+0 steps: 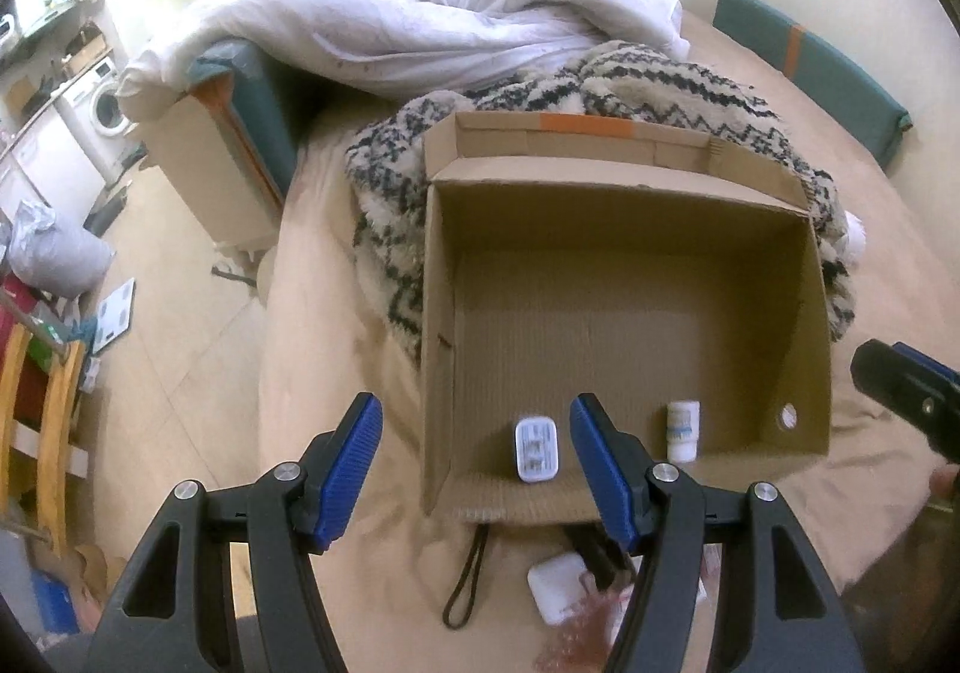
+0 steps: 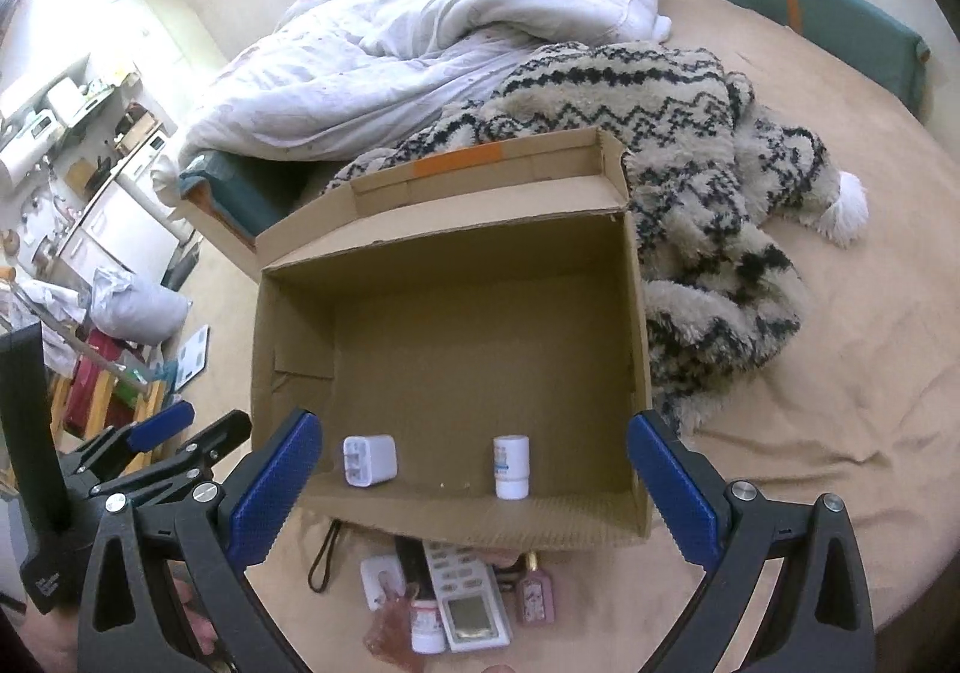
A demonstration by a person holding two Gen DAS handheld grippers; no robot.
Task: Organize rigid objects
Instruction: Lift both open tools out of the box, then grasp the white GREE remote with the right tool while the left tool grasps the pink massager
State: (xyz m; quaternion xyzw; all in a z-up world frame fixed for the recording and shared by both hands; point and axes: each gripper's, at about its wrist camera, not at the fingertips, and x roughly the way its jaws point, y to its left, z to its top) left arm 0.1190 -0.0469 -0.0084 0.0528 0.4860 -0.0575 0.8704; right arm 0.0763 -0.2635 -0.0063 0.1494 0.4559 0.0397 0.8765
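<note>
1. A cardboard box point(image 2: 450, 313) was seen lying open on the bed point(image 2: 840, 403), its far flap against a zigzag-patterned fleece blanket point(image 2: 690, 144).
2. Inside the box, near its front wall, a white charger plug point(image 2: 369, 460) and a small white bottle point(image 2: 511, 466) were seen, set apart from each other, the bottle upright.
3. The left claw point(image 1: 474, 469) was held released above the box's front left corner, with nothing between its blue pads point(image 1: 351, 469).
4. The right claw point(image 2: 474, 487) was spread wide over the front edge, empty.
5. In front of the box, on the sheet, a remote control point(image 2: 462, 595), a pill bottle point(image 2: 427, 625), a small pink bottle point(image 2: 535, 598), a white adapter point(image 2: 379, 577) and a black strap point(image 2: 324, 556) were left lying.
</note>
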